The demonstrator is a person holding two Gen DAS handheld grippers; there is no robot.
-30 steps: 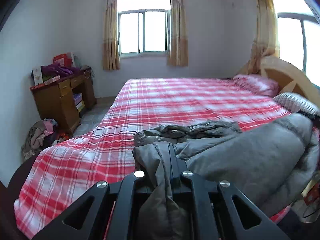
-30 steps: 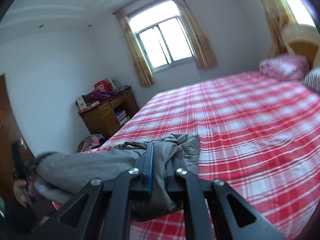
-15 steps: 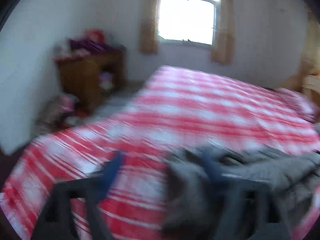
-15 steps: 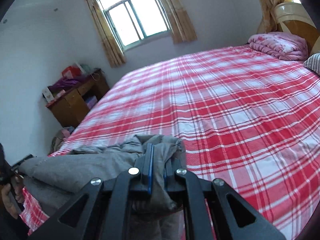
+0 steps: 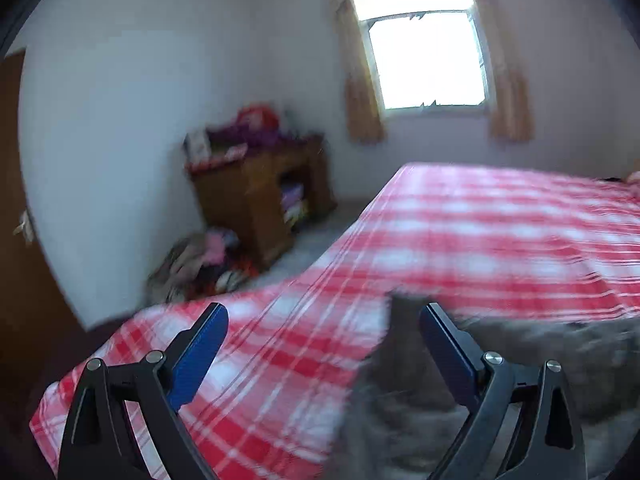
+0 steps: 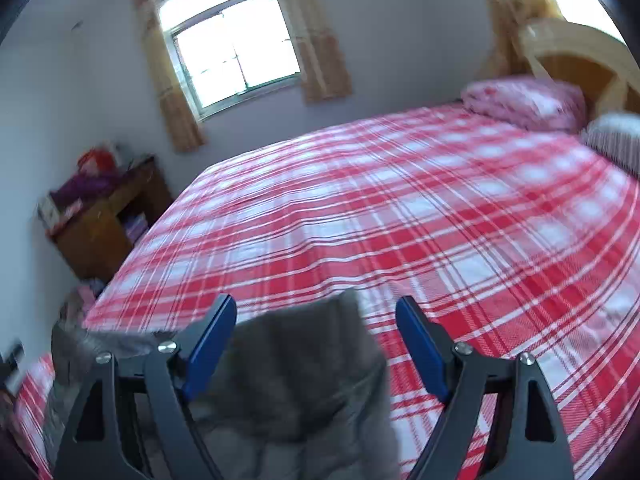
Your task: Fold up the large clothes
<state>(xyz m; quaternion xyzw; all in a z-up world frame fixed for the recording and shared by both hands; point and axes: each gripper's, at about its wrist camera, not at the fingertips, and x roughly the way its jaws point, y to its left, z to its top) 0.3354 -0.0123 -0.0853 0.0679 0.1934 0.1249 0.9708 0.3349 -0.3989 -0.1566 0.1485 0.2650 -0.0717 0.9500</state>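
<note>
A large grey padded garment [image 6: 296, 380] lies bunched at the near edge of the bed with the red and white checked sheet [image 6: 400, 208]. My right gripper [image 6: 315, 306] hovers over it; its jaws are opening, and a fold of the garment rises between them without touching the blue pads [image 6: 208, 340]. In the left wrist view the same garment [image 5: 400, 384] lies low on the right, blurred. My left gripper [image 5: 323, 314] stands open above the sheet [image 5: 480, 240]. The cloth is close to its right finger [image 5: 448, 352] and is not pinched.
A wooden desk [image 5: 260, 200] piled with things stands by the far wall, left of the bed. A heap of clothes [image 5: 200, 260] lies on the floor beside it. A pink pillow [image 6: 528, 104], a striped pillow [image 6: 616, 140] and the headboard [image 6: 576, 60] are at the bed's far right.
Both grippers were shut on the grey garment and have let it go; their jaws now stand apart. The garment has sunk onto the bed. The left view has swung to the left.
</note>
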